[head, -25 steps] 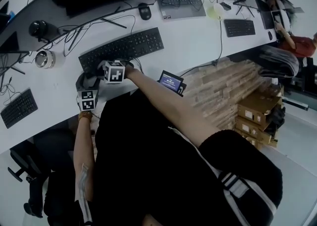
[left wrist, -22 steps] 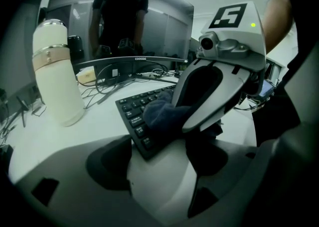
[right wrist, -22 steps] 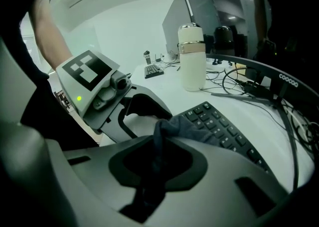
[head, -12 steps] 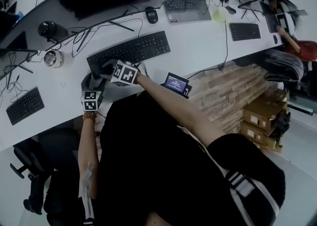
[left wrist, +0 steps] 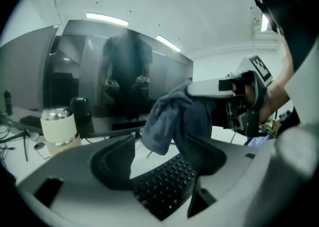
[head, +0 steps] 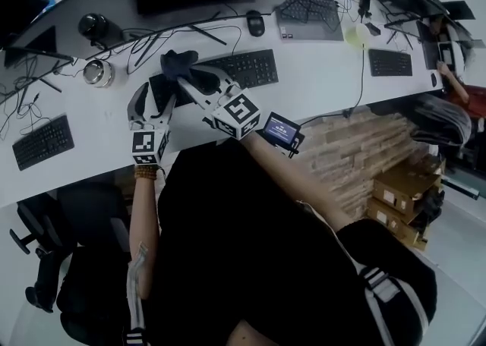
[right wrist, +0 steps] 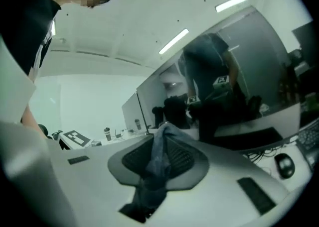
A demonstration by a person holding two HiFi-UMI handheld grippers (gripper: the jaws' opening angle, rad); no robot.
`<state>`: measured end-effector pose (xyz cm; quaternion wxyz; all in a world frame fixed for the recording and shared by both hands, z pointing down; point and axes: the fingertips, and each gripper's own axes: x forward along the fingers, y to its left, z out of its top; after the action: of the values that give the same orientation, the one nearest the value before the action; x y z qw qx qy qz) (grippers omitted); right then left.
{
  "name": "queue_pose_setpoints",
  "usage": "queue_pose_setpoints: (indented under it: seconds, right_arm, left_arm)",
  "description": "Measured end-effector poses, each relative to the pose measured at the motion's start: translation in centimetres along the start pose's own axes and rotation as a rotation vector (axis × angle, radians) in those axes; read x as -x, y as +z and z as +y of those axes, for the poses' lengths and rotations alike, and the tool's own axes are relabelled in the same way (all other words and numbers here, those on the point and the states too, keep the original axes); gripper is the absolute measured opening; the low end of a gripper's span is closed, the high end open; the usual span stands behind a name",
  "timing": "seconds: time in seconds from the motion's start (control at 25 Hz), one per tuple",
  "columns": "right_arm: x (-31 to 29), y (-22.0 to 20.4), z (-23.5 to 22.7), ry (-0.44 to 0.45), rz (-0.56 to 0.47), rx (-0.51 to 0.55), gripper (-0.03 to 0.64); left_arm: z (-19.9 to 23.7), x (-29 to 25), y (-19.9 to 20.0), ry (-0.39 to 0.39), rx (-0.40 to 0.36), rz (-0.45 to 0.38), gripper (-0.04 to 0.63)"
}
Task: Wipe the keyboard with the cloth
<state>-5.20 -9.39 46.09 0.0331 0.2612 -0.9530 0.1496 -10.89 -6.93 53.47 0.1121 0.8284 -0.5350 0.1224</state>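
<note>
Dark cloth (head: 179,64) held above keyboard (head: 250,67), hiding its left end, folds indistinct

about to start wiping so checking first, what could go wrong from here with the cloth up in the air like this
1. The right gripper pinches the cloth between its fingers, which have just been opening; the cloth could slip out and drop.
2. The left gripper is open and grips nothing, so the keyboard may slide once wiping starts.
3. Loose cables lie just behind the keyboard; the hanging cloth might snag them.
</note>
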Motion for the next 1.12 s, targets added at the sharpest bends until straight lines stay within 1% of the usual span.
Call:
queue_pose_setpoints:
  seconds: [0.12,0.2,0.24,0.32,0.36,0.4,0.52,0.76,1.12]
  right_arm:
    - [1.1,2.4,0.0,-0.049,-0.052,0.060,0.066]
    - [1.9,3.4,-0.2,-0.084,-0.071,0.086,0.064]
    - [2.2,3.8,-0.2,-0.095,-0.076,0.100,0.062]
    - [2.5,4.1,-0.1,-0.104,-0.077,0.127,0.059]
    - [2.6,4.1,-0.1,-0.108,-0.075,0.133,0.058]
    - [2.7,4.0,-0.1,-0.114,-0.074,0.135,0.058]
    - [2.9,3.9,-0.2,-0.129,-0.073,0.130,0.057]
    - [2.8,3.9,-0.2,-0.137,-0.078,0.126,0.057]
    - [2.5,4.5,0.5,-0.117,-0.092,0.142,0.057]
  left_arm:
    - [0.7,0.3,3.7,0.050,0.059,-0.100,0.290]
    - [1.2,0.7,5.5,0.088,0.092,-0.151,0.250]
    - [1.4,0.9,6.3,0.107,0.096,-0.171,0.223]
    - [1.5,1.2,7.4,0.133,0.070,-0.196,0.131]
    - [1.3,1.3,7.8,0.137,0.049,-0.202,0.099]
    - [1.1,1.3,8.0,0.136,0.032,-0.204,0.089]
    - [0.7,1.2,7.9,0.129,0.010,-0.191,0.084]
    - [0.4,1.3,7.6,0.123,-0.003,-0.174,0.083]
    - [0.4,1.8,8.7,0.113,-0.004,-0.204,0.083]
